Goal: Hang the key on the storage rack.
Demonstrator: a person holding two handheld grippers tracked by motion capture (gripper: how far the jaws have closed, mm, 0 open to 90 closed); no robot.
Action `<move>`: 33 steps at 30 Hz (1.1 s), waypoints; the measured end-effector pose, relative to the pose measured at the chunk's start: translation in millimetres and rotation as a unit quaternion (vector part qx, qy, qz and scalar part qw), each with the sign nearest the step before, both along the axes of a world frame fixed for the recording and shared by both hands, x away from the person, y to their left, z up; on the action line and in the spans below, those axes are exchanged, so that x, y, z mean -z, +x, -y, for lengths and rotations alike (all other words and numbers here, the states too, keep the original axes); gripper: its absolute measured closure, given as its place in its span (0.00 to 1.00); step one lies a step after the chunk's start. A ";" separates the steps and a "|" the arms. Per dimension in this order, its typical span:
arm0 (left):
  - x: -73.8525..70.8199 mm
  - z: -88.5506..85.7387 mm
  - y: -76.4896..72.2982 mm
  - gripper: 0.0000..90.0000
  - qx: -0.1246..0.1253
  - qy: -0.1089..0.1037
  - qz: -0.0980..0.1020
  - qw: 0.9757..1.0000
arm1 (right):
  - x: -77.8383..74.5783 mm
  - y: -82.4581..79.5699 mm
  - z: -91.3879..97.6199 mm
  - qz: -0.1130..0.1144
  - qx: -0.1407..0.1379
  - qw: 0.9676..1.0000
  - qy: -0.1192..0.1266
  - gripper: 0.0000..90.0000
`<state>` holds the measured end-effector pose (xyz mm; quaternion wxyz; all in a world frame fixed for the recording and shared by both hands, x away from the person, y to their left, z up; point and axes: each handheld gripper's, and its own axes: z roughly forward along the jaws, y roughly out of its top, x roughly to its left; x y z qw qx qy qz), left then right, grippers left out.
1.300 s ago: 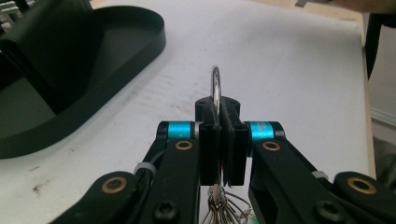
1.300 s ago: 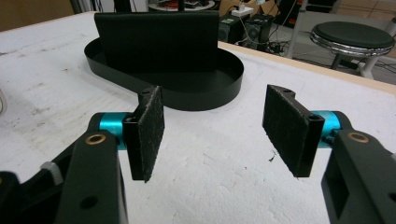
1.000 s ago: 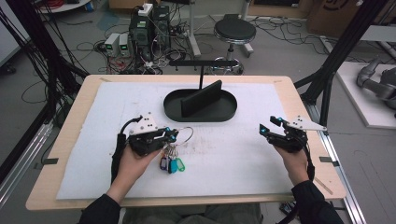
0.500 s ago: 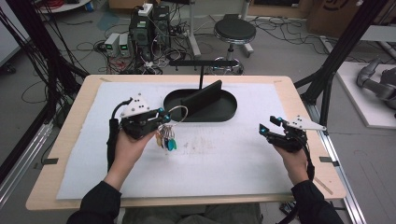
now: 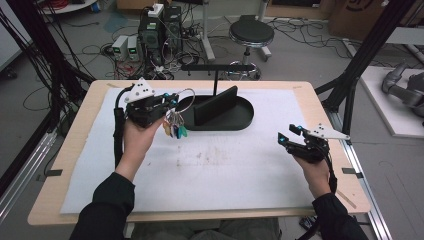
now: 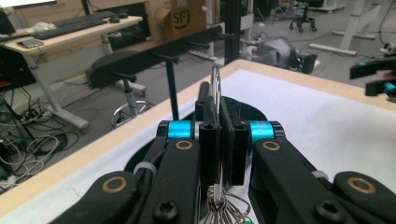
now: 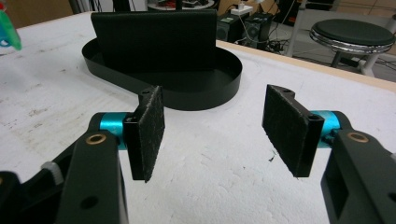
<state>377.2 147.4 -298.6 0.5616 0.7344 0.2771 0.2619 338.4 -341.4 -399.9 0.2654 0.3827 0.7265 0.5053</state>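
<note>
in left claw: one key ring

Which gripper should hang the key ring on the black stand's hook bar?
Left. The left gripper is shut on the key ring, lifted beside the black stand and its tray. The right gripper hangs open, empty, farther off.

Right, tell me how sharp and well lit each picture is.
High view: even, soft lighting, faint shadows, slightly soft detail, with the silver key ring with coloured tags small. Left gripper view: the left gripper looms close and sharp, with wide-angle stretching at the edges. Right gripper view: the black oval tray is crisp, the background mildly blurred.
</note>
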 end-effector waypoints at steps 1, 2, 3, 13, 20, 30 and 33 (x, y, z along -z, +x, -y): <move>-1.0 0.1 2.7 0.96 -0.002 -0.002 0.001 1.000 | 0.0 0.0 0.0 0.000 0.001 1.000 0.000 0.44; -2.2 0.1 5.5 0.96 -0.003 -0.003 0.003 1.000 | 0.0 0.2 0.1 0.001 0.001 1.000 0.001 0.44; -3.2 0.3 8.3 0.96 -0.004 -0.006 0.003 1.000 | 0.0 0.2 0.2 0.001 0.001 1.000 0.001 0.44; -8.9 8.0 35.3 0.96 -0.021 0.000 0.017 1.000 | 0.1 0.6 0.7 0.002 -0.001 1.000 0.001 0.44; -10.5 14.2 54.6 0.96 -0.036 0.008 0.017 0.999 | 0.2 0.7 0.9 0.002 -0.001 1.000 0.001 0.44; 2.3 17.6 77.2 0.96 -0.047 -0.018 0.001 0.999 | 0.3 0.9 0.6 0.003 -0.003 1.000 0.002 0.44; 6.7 19.5 81.8 0.96 -0.051 -0.016 -0.002 0.999 | 0.4 1.0 0.6 0.002 -0.003 1.000 0.002 0.44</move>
